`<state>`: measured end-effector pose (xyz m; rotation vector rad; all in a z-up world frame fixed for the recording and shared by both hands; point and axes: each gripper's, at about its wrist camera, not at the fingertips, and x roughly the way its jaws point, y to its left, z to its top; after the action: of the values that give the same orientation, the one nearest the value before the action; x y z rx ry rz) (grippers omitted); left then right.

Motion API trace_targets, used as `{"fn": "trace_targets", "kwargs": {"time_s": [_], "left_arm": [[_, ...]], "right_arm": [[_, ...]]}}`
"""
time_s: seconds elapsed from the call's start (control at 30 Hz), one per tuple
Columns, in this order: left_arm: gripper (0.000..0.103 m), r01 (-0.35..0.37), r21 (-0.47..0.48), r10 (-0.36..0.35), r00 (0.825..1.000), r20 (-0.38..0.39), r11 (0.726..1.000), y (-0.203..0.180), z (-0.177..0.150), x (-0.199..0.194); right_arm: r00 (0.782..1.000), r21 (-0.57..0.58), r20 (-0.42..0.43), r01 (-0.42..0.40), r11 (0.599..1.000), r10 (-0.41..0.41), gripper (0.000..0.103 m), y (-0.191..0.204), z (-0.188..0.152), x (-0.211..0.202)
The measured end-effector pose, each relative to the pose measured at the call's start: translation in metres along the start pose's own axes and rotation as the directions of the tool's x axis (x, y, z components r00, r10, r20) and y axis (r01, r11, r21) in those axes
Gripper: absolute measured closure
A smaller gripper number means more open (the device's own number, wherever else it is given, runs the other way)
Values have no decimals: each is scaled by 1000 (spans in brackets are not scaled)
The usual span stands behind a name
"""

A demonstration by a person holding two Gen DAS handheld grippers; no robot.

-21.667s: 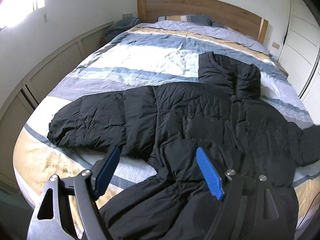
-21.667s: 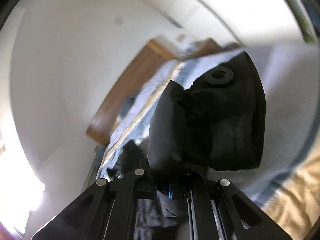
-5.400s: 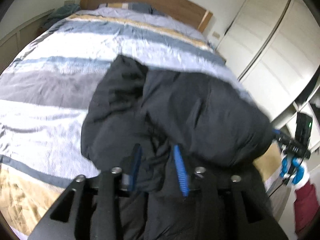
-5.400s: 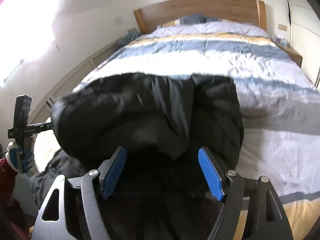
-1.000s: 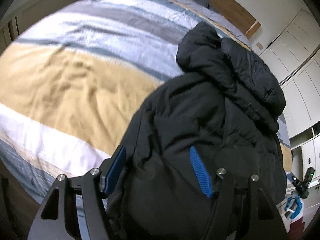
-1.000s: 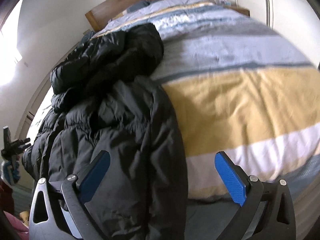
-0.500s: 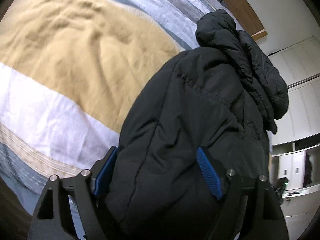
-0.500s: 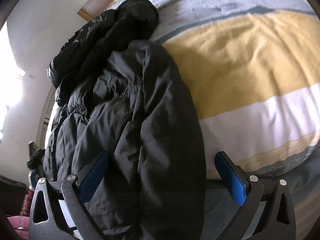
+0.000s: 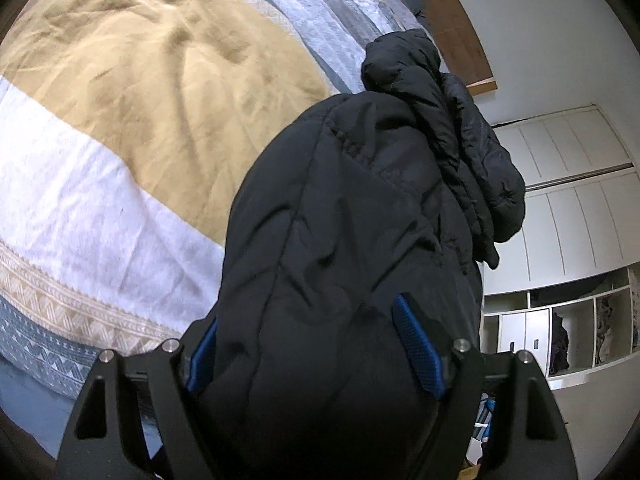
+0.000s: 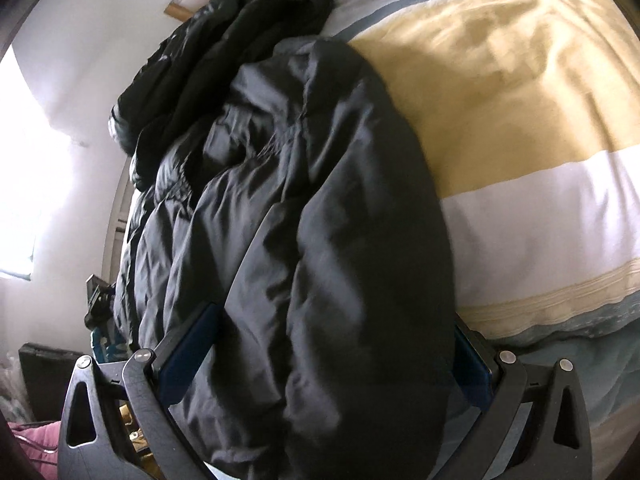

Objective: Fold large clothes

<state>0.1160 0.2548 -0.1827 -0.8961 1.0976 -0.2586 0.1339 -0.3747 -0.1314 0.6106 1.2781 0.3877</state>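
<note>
Both hand-held grippers, left (image 9: 316,350) and right (image 10: 326,354), stand wide around the puffy jacket (image 9: 360,216); its slippery bulk could slide off the bed (image 9: 120,120), undoing the fold.

Jacket (image 9: 352,240) folded, lowered onto bed (image 9: 120,120); grippers apparently released.

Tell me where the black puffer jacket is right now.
The black puffer jacket lies bunched on the striped duvet near the bed's foot edge, filling the lower centre of both wrist views, hood end toward the wooden headboard.

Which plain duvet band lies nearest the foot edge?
The white band, between the wide tan band and the zigzag trim; grey stripes lie farther up.
</note>
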Motion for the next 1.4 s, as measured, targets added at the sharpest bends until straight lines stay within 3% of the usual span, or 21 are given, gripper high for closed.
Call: {"fn": "trace_targets", "kwargs": {"time_s": [0.3, 0.67, 0.8, 0.93, 1.3, 1.4], "left_arm": [[25, 87, 28, -87, 996, -28, 996, 2, -13, -10], [25, 193, -29, -193, 981, -8, 981, 18, -34, -24], [25, 211, -43, -213, 977, -23, 976, 16, -36, -23], [25, 206, -68, -208, 978, -14, 976, 13, -34, -19], [27, 89, 32, -89, 996, 6, 996, -9, -38, -14], [36, 84, 55, -85, 996, 8, 995, -16, -40, -14]], "right_arm": [[999, -27, -37, -35, 999, 34, 0, 16, -9, 10], [999, -69, -36, -19, 997, 16, 1, 39, -3, 15], [999, -76, -28, -25, 997, 23, 9, 39, -4, 12], [999, -81, -18, -34, 996, 33, 26, 40, -4, 9], [997, -66, -34, -66, 996, 64, 28, 24, -13, 7], [997, -64, -29, -78, 995, 77, 33, 22, -15, 6]]}}
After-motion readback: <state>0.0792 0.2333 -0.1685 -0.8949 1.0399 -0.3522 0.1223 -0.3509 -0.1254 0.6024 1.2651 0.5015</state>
